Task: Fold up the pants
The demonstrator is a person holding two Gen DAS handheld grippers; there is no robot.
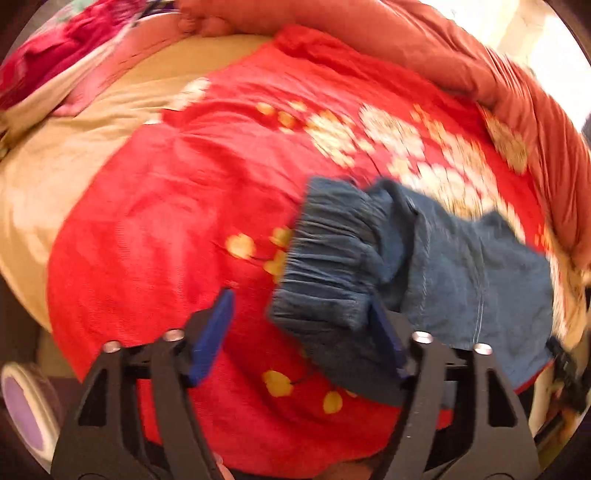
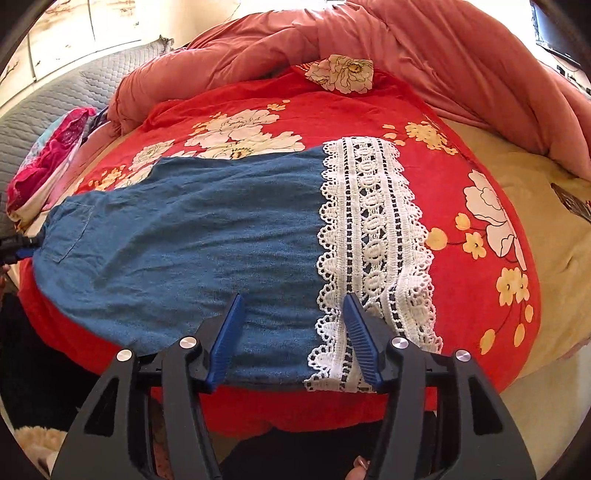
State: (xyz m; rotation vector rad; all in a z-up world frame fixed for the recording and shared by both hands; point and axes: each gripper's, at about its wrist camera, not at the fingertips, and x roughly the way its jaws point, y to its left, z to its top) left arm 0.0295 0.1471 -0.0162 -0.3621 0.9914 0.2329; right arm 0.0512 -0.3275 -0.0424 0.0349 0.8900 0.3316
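Both views are taken from close above the bed, tilted steeply down along the fingers. The waistband end of the pants point(image 1: 369, 258) is seen from the left wrist, the lace hem from the right. The red blanket point(image 2: 461, 229) is shared.

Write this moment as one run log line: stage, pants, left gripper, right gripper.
stage: fold not begun | pants: flat on red blanket | left gripper: open at waistband | right gripper: open over lace hem

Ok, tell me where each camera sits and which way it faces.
Left wrist: on the left gripper, angled down at the pants waistband end; only its open blue-padded fingers show.
Right wrist: on the right gripper, angled down at the lace hem; open fingers and a fingertip show.
Shared: pants, red floral blanket, pink duvet.
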